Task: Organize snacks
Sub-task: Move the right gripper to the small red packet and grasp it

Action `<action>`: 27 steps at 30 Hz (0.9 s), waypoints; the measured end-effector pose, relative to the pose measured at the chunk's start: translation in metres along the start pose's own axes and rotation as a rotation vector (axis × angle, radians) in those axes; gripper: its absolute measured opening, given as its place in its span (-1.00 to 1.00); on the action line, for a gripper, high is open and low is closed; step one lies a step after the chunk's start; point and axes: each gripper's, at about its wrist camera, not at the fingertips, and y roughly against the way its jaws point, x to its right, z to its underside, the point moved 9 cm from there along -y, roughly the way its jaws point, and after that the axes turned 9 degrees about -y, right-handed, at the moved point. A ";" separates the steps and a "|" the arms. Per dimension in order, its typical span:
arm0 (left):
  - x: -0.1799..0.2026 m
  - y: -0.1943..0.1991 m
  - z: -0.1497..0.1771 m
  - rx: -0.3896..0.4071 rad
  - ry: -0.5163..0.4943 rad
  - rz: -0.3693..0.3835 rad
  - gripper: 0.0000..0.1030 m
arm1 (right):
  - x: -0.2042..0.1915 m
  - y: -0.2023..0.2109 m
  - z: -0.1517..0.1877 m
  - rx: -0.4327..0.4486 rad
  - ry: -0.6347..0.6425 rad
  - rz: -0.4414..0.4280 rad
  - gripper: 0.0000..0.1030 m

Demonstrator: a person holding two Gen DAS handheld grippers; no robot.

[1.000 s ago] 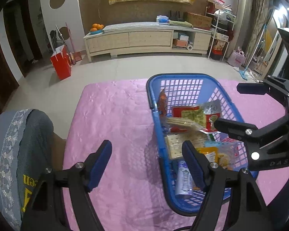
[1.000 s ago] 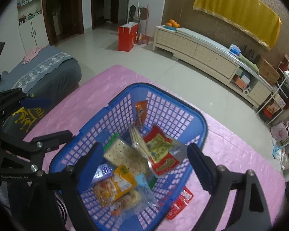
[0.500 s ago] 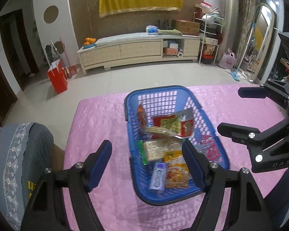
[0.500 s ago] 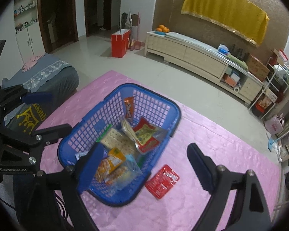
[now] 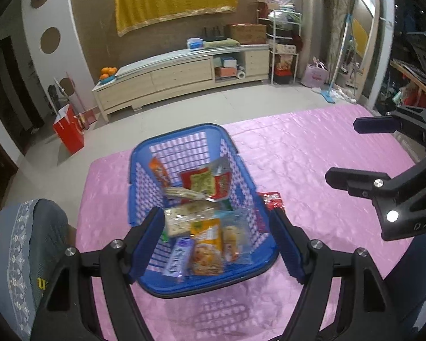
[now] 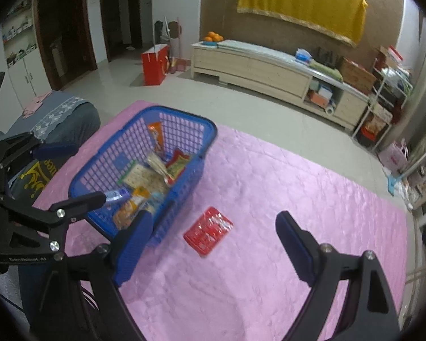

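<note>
A blue plastic basket (image 5: 181, 133) stands on the pink tablecloth and holds several snack packets. It also shows in the right wrist view (image 6: 173, 112). A red snack packet (image 6: 208, 230) lies flat on the cloth just right of the basket; in the left wrist view only its edge (image 5: 272, 199) shows behind the basket wall. My left gripper (image 5: 217, 243) is open and empty, above the basket's near end. My right gripper (image 6: 213, 244) is open and empty, above the red packet.
The pink cloth (image 6: 298, 193) covers the table to the right of the basket. A grey cushioned seat (image 5: 28, 241) stands at the table's left edge. A long low cabinet (image 5: 181, 76) and a red bag (image 5: 69, 130) stand on the floor beyond.
Both grippers have pulled back and risen, so the basket looks smaller. The right wrist view has swung right, and the red packet now lies between its fingers. Both stay open.
</note>
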 end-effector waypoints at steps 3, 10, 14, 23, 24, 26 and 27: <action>0.012 -0.009 -0.004 -0.009 -0.011 -0.018 0.44 | 0.007 -0.008 0.009 -0.035 -0.023 0.001 0.77; 0.012 -0.030 -0.006 -0.057 0.022 -0.046 0.44 | 0.024 -0.027 0.021 -0.114 -0.132 -0.047 0.77; -0.002 -0.045 0.000 -0.108 0.077 -0.032 0.44 | 0.033 -0.042 0.025 -0.156 -0.220 -0.077 0.77; -0.023 -0.078 0.026 -0.196 0.099 -0.021 0.44 | 0.041 -0.091 0.038 -0.288 -0.404 -0.152 0.77; -0.025 -0.082 0.028 -0.208 0.106 -0.017 0.44 | 0.040 -0.097 0.041 -0.305 -0.420 -0.160 0.77; -0.031 -0.089 0.032 -0.220 0.129 -0.010 0.44 | 0.041 -0.106 0.042 -0.324 -0.431 -0.160 0.77; -0.032 -0.090 0.033 -0.223 0.136 -0.008 0.44 | 0.040 -0.112 0.045 -0.334 -0.433 -0.156 0.77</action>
